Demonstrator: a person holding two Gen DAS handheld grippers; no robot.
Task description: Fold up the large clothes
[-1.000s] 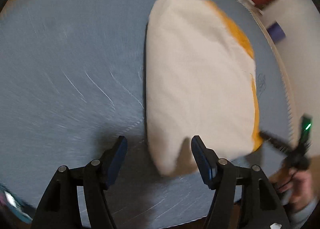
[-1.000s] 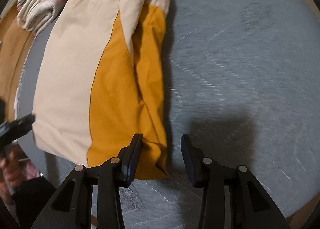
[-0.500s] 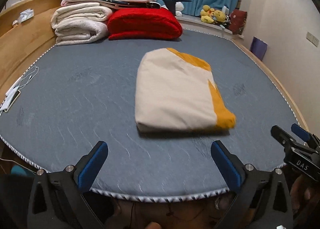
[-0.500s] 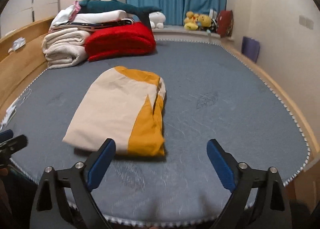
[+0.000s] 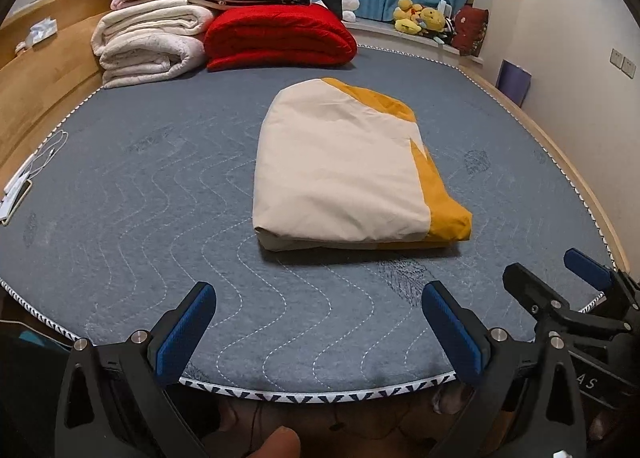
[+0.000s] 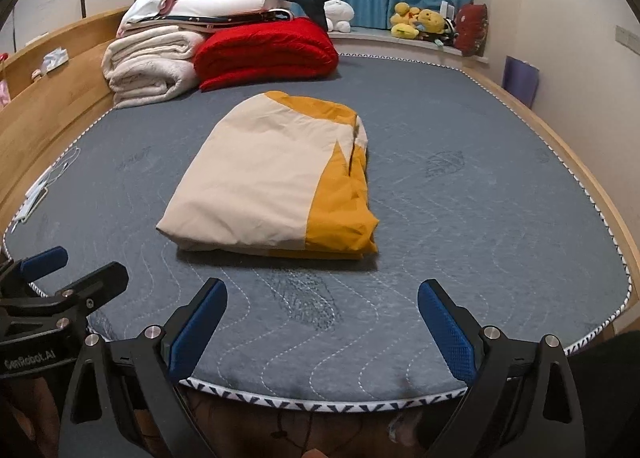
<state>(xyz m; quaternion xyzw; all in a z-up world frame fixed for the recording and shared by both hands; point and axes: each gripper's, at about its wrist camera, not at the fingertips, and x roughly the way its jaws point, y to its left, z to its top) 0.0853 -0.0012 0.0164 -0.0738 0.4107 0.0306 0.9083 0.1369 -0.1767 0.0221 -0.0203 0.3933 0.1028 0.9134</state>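
Mattress (image 5: 140, 218), grey and quilted, fills both views, with a wooden bed frame (image 5: 48, 78) along its left side. At the far end lie a red blanket (image 5: 276, 36) and, left of it, a stack of white blankets (image 5: 148, 46). Near the middle of the mattress rests a folded cream and yellow cover (image 5: 344, 174), flat, its long axis running from near to far, its yellow strip along the right edge. Both tools hover over the near edge, well apart from the cover. The left gripper (image 5: 316, 322) stands spread wide with nothing between its blue pads. The right gripper (image 6: 322, 322) is likewise spread wide and empty.
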